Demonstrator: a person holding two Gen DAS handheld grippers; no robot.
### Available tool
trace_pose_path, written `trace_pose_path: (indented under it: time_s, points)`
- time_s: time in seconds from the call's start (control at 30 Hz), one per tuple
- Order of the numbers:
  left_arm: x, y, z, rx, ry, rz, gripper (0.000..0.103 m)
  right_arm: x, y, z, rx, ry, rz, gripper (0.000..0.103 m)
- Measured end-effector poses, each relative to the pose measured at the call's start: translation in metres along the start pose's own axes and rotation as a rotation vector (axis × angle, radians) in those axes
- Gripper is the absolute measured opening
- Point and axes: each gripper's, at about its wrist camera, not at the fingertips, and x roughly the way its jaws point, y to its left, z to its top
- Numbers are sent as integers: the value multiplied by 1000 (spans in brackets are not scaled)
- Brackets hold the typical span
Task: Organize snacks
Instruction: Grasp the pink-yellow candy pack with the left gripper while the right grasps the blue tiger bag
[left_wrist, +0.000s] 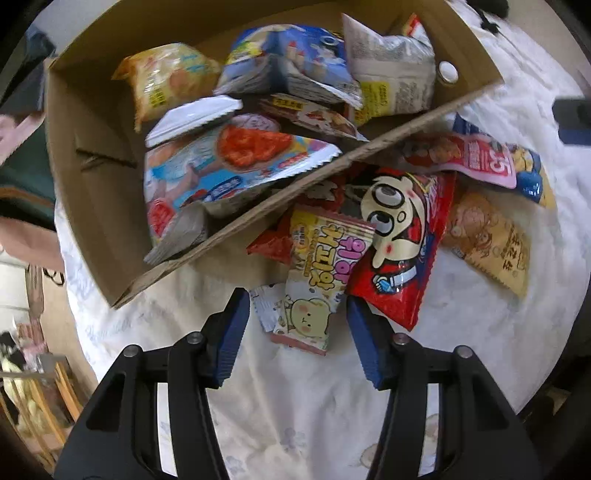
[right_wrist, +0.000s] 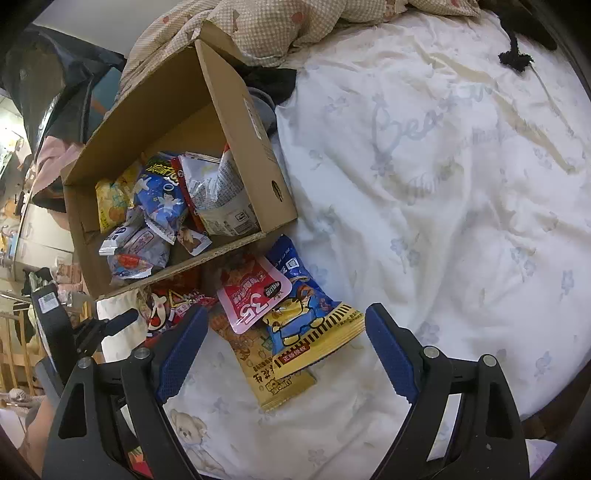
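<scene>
From my left side, I look down at a white bed sheet (left_wrist: 303, 398). My left tongs (left_wrist: 298, 328) point down, partly spread. A small yellow and pink snack pack (left_wrist: 314, 273) lies flat between the blue pads (left_wrist: 232, 339), but they do not touch it. Its long side runs away from me toward the cardboard box (left_wrist: 92, 184). A big red bag (left_wrist: 402, 236) lies just beside it, tilted the same way. The box is full of snacks.

From my right side, my right tongs (right_wrist: 284, 354) are spread wide and pinch nothing. Between them lie a blue and yellow tiger bag (right_wrist: 306, 314) and a tan bag (right_wrist: 266, 369), long sides pointing from me to the box (right_wrist: 236, 122). A pink pouch (right_wrist: 255, 295) lies on top.
</scene>
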Motion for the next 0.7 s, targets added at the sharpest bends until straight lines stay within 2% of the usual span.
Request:
trace_pose_path:
  time_s: [0.03,0.07,0.3,0.37,0.43,0.57,0.7]
  points:
    - [2,0,1,-1,6,-4,25,-1,1,0,-2,-4,1,89]
    - [3,1,4,-20,19,-15,22,-1,1,0,-3,-6,1,89]
    - [-31,20,-12,-151,8,-77,22,-6,-1,0,9,-18,6,89]
    - [-45,29,-22,-225,9,-92,22,-8,-1,0,5,-24,-6,89]
    - [-60,38,-31,-298,-10,-123,22,-8,1,-1,-12,-28,-33,89]
    - [-87,45,-46,-377,-75,-140,22,-7,1,-1,-28,-24,-59,89]
    - [-94,54,-60,-483,-104,-170,22,0,1,0,-53,-8,-112,89]
